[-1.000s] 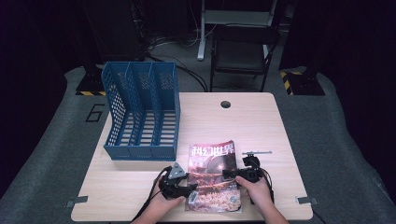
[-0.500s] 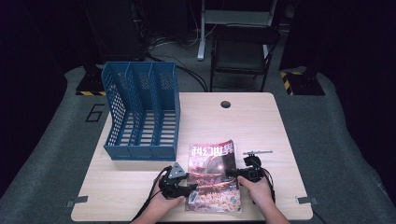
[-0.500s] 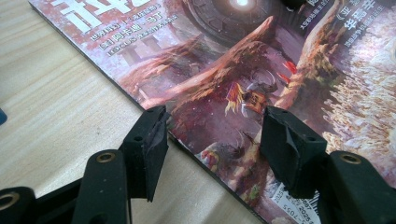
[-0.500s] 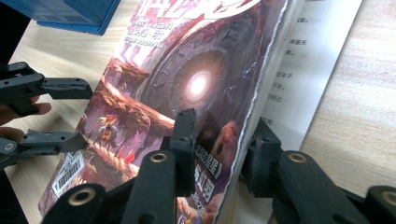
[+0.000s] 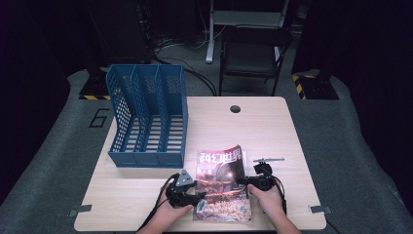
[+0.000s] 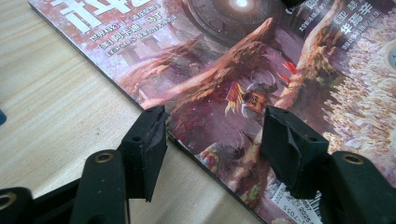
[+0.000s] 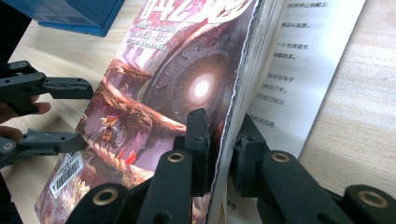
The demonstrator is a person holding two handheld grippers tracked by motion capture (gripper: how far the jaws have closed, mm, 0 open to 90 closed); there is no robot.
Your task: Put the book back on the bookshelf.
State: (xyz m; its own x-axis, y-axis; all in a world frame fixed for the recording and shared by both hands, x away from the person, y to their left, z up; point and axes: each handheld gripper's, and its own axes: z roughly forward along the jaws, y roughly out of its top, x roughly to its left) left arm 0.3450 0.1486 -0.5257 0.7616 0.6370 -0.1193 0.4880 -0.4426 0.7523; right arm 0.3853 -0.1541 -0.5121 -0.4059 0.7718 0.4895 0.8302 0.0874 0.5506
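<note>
Pale wooden table (image 5: 272,131), magazine (image 5: 221,183) at near edge: right gripper (image 7: 219,140) has just been closing, pinches its lifted right edge; left gripper (image 6: 210,135) gapes astride the spine, so lift slowly, keeping pages bunched.

This looks like a lab or recording studio rather than a home. A plain wooden table (image 5: 263,126) with a cable hole (image 5: 235,108) stands on grey carpet (image 5: 336,146) in a dark room. Behind it are a black folding chair (image 5: 253,53), loose cables (image 5: 165,46) on the floor and the foot of a metal stand (image 5: 212,29). Yellow-black hazard tape (image 5: 298,83) marks the floor, and a number six (image 5: 99,118) is marked on the carpet beside the table.
</note>
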